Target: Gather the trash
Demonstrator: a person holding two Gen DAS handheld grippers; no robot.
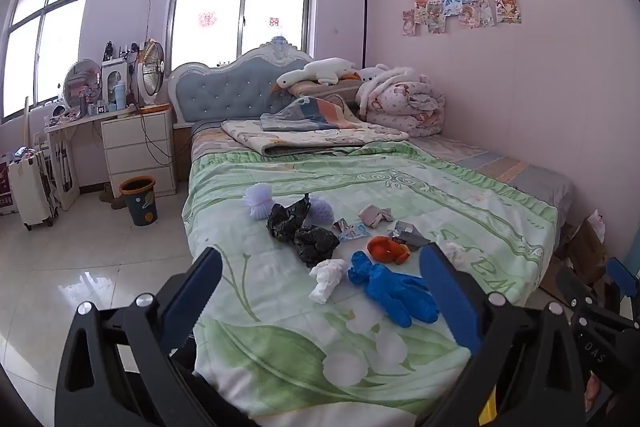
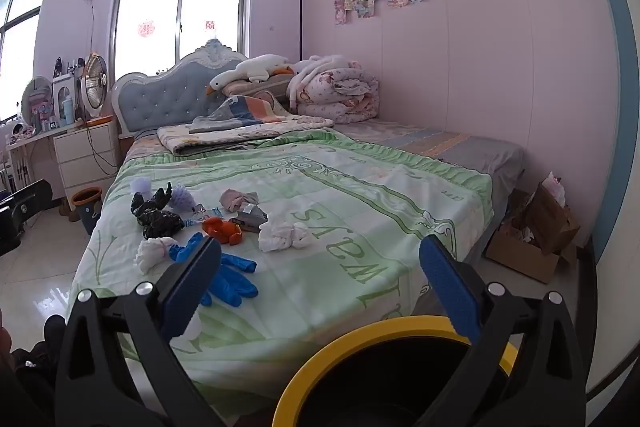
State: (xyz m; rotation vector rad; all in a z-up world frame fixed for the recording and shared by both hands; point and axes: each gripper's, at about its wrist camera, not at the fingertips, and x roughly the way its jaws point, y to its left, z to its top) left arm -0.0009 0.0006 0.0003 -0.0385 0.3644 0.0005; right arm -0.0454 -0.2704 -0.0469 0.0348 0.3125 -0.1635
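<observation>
A bed (image 1: 420,187) covered by a green flowered quilt (image 2: 360,195) is seen in a pink-walled bedroom with two windows; a white dresser (image 1: 138,147) and a dark bin with an orange rim (image 1: 139,199) stand on the tiled floor at ten o'clock. The trash is scattered on the quilt: one blue glove (image 1: 390,285), two black bags (image 1: 300,227), two purple mesh balls (image 1: 259,201), one orange peel (image 1: 387,249), and white tissue wads, one (image 1: 327,279) beside the glove. The left claw (image 1: 320,291) is held wide open and empty. The right claw (image 2: 320,287) is likewise spread wide, gripping nothing, above a yellow-rimmed black bin (image 2: 400,367) at six o'clock.
</observation>
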